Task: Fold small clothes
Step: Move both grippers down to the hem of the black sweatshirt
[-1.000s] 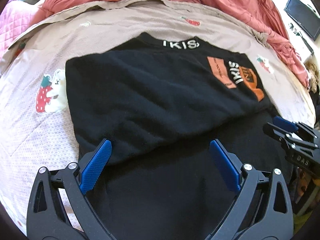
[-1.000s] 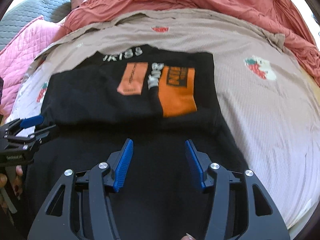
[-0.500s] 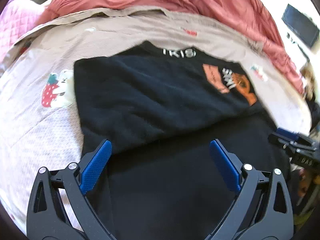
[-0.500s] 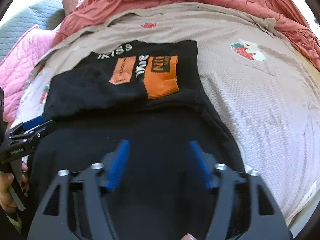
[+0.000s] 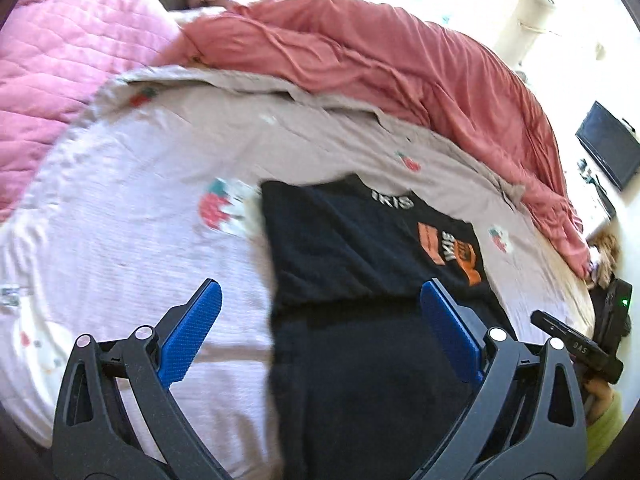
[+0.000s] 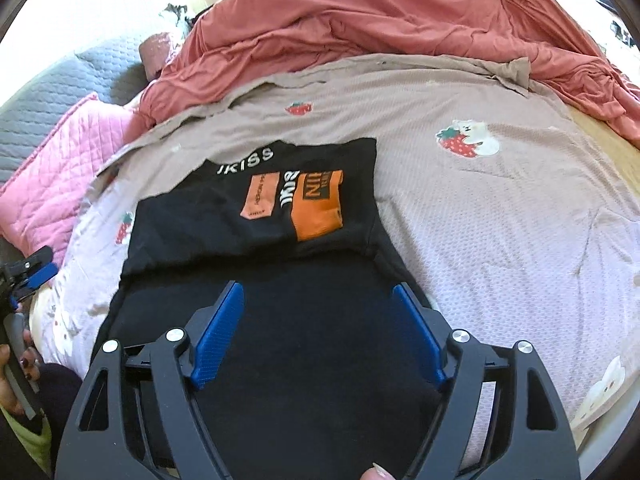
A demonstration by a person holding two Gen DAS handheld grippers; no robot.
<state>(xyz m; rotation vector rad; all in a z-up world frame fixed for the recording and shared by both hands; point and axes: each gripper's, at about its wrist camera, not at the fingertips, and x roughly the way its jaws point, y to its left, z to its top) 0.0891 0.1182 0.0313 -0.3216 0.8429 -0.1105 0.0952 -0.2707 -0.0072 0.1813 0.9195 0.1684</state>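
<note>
The black top (image 6: 256,232) is lying flat on the bed sheet (image 6: 500,220), its upper part already folded over so the orange print (image 6: 318,206) is facing up. Judging by this, one fold is done; the long lower panel is still awaiting folding. The right claw (image 6: 318,336) is hovering above that panel, its jaws opening and grasping nothing. The left claw (image 5: 320,334) is standing released and empty. The garment's near hem is running out of frame, and motion blur is softening the left view.
</note>
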